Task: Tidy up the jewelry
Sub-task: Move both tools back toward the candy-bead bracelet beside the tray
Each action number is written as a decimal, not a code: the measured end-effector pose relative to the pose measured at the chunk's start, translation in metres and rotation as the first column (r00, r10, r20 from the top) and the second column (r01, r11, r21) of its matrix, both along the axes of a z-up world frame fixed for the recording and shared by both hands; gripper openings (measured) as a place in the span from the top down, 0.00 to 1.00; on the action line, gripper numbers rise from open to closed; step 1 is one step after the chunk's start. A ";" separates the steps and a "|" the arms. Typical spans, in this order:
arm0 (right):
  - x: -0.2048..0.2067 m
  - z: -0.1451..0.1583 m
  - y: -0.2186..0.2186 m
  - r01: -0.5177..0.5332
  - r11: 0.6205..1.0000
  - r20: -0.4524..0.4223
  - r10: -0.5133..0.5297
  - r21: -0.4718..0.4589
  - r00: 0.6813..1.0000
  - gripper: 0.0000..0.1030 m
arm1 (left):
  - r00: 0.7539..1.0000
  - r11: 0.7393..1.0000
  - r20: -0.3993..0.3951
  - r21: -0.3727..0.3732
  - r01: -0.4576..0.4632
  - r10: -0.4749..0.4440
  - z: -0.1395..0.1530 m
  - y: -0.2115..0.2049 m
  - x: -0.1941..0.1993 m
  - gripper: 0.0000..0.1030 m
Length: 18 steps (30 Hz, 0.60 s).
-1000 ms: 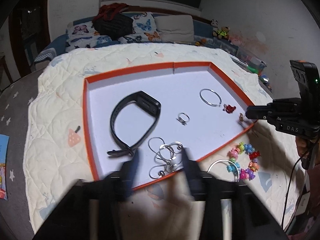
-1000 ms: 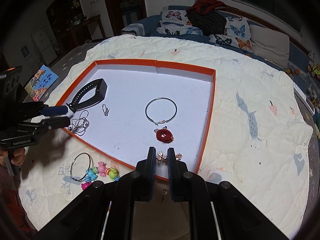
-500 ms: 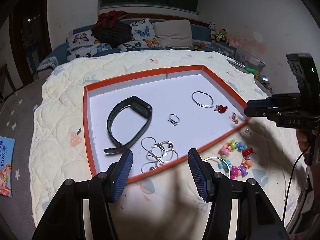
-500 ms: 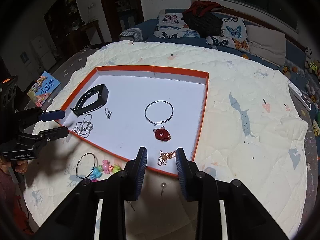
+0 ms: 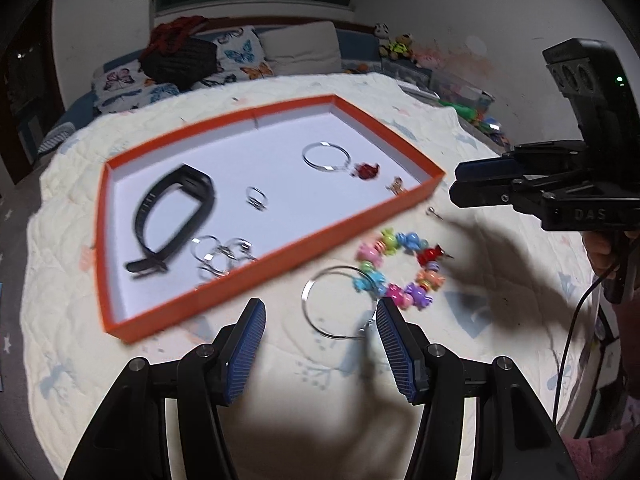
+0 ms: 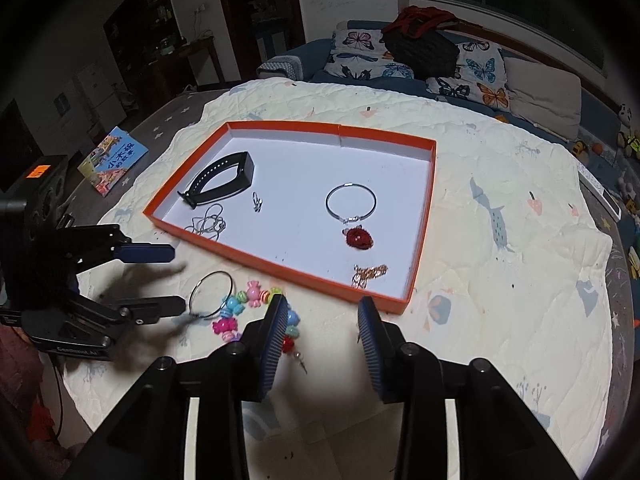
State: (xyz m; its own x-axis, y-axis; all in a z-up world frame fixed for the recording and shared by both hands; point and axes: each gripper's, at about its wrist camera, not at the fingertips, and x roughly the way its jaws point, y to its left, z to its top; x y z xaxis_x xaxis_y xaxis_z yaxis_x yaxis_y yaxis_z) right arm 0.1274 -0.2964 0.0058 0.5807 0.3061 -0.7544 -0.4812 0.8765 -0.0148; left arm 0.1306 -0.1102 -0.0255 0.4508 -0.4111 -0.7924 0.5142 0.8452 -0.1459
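An orange-rimmed white tray [image 5: 352,220] [image 6: 420,256] lies on the quilt. In it are a black wristband [image 5: 172,216] [image 6: 220,180], a silver chain [image 5: 222,254] [image 6: 208,222], a small ring [image 5: 256,198], a silver bangle [image 5: 326,156] [image 6: 351,202], a red brooch [image 5: 366,171] [image 6: 359,238] and a gold piece [image 5: 396,186] [image 6: 368,272]. Outside the tray lie a silver bangle [image 5: 336,304] [image 6: 210,294], a colourful bead bracelet [image 5: 400,268] [image 6: 248,304] and a small pin [image 5: 434,213]. My left gripper [image 5: 320,344] is open, empty, above that bangle. My right gripper [image 6: 322,336] is open and empty.
The quilt [image 6: 500,200] covers the surface. Pillows and a dark bag [image 5: 180,60] lie at the far end. A children's book [image 6: 112,160] lies on the floor to the left. Toys [image 5: 400,44] sit by the wall.
Both grippers pulled back from the tray and opened wider. The right one let go of the gold piece, which lies in the tray. The left one moved right towards the loose bangle.
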 end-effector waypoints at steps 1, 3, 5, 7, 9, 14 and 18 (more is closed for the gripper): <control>-0.001 -0.001 0.000 0.000 1.000 -0.004 0.000 -0.004 1.000 0.55 | 1.000 1.000 -0.013 -0.003 0.002 -0.002 -0.003 -0.003 0.001 0.36; -0.005 -0.005 0.000 -0.005 1.000 -0.008 0.005 -0.016 1.000 0.53 | 1.000 1.000 -0.028 -0.005 0.001 -0.001 -0.008 -0.006 0.002 0.36; -0.008 -0.009 0.000 -0.008 0.999 -0.016 0.008 -0.033 1.000 0.53 | 0.999 1.000 -0.042 -0.004 -0.001 0.001 -0.013 -0.009 0.005 0.36; -0.010 -0.012 0.000 -0.013 0.999 -0.023 0.012 -0.045 1.000 0.53 | 0.999 1.000 -0.053 -0.004 -0.005 0.005 -0.017 -0.012 0.008 0.36; -0.013 -0.015 -0.001 -0.019 0.998 -0.029 0.018 -0.052 0.999 0.53 | 0.998 1.000 -0.059 -0.007 -0.007 0.006 -0.019 -0.014 0.010 0.36; -0.019 -0.024 0.002 -0.049 0.996 -0.044 0.046 -0.076 0.998 0.50 | 0.998 1.000 -0.062 -0.015 -0.009 0.008 -0.022 -0.019 0.017 0.36; -0.024 -0.031 0.004 -0.071 0.993 -0.053 0.066 -0.097 0.996 0.50 | 0.998 1.000 -0.055 -0.018 -0.008 0.007 -0.022 -0.020 0.020 0.36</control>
